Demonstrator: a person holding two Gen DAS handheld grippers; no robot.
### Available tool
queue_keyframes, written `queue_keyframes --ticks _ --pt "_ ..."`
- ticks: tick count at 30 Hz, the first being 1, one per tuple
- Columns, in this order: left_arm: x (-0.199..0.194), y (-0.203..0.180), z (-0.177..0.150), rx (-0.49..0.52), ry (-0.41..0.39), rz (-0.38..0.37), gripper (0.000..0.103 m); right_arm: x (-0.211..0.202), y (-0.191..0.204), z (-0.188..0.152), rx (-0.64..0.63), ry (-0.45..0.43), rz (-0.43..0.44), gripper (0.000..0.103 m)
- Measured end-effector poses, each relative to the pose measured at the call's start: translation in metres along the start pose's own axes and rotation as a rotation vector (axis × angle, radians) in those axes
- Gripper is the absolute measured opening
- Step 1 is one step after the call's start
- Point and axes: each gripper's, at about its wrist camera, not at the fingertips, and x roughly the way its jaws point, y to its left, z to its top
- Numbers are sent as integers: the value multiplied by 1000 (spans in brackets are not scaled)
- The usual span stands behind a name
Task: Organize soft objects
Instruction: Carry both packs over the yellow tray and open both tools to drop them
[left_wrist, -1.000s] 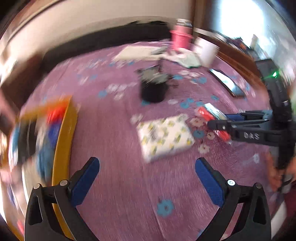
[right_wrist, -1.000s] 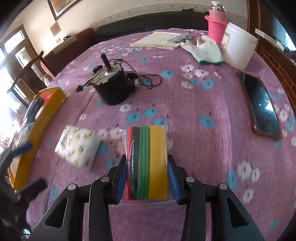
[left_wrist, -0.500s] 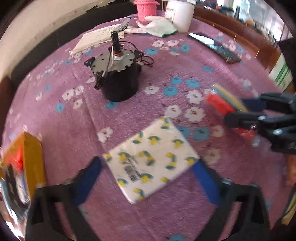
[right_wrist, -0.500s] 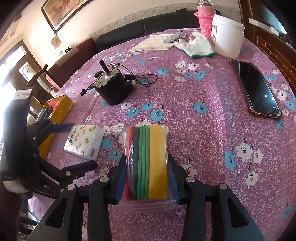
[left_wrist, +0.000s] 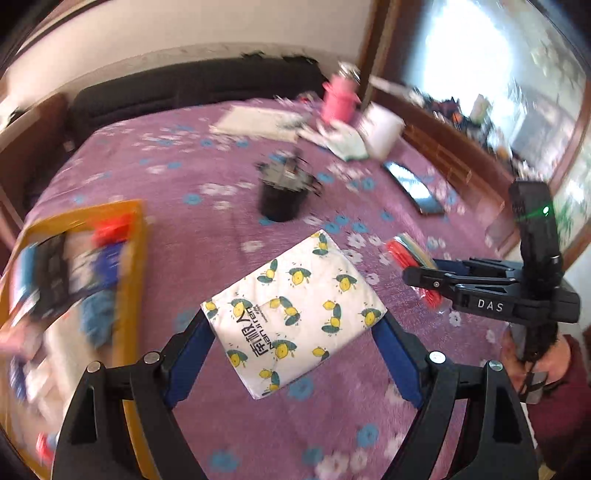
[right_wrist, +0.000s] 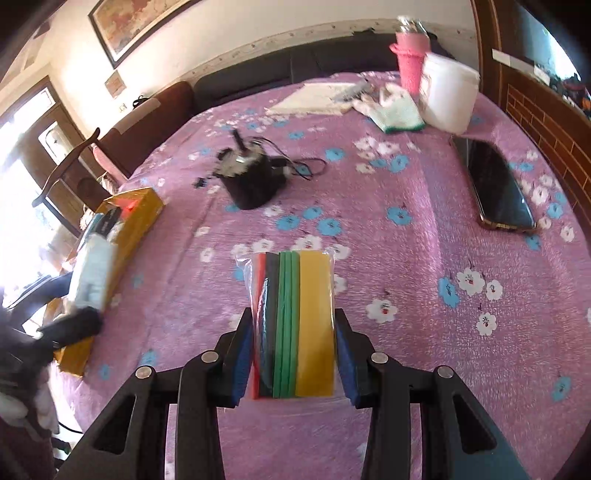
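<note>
My left gripper (left_wrist: 293, 332) is shut on a white tissue pack (left_wrist: 295, 314) with a lemon print. Its blue pads press the pack's two sides, and the pack hangs tilted above the purple flowered cloth. In the right wrist view the same tissue pack (right_wrist: 94, 269) shows blurred beside the open yellow box (right_wrist: 136, 218). My right gripper (right_wrist: 293, 325) is shut on a clear bag of red, black, green and yellow sheets (right_wrist: 303, 295), held upright above the table. From the left wrist view, the right gripper (left_wrist: 413, 266) and its coloured bag (left_wrist: 406, 249) are to the right.
The yellow box (left_wrist: 133, 258) at the left table edge holds several items. A black motor with wires (right_wrist: 255, 181) stands mid-table. A phone (right_wrist: 498, 184) lies at the right. At the back are a white tub (right_wrist: 448, 98), pink flask (right_wrist: 410, 62), glove (right_wrist: 397, 110) and papers (right_wrist: 314, 98).
My left gripper closed on the tissue pack, which lay on the cloth, and lifted it toward the yellow box. The right gripper rose a little, still gripping the coloured bag.
</note>
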Motion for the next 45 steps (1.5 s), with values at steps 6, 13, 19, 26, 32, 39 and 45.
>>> queue_keyframes --ticks 6,13,19,26,32,39,45 --pt "-64 86 -31 -182 -67 147 86 -14 50 2 -77 -18 35 43" --pt "-94 192 -84 -409 -36 358 86 0 129 8 -196 15 97 43" --pt "-71 227 -102 -460 53 350 87 21 208 20 -281 58 207 43" --pt "-92 233 -105 -497 -28 298 88 72 274 39 -248 181 407 44" --pt "-111 237 -109 -505 -89 311 94 136 307 36 -175 340 522 44" --pt "-102 243 -103 -492 -83 348 95 148 322 48 -259 242 274 44" --pt "-116 232 -104 -488 -131 345 95 158 361 34 -495 147 44 45"
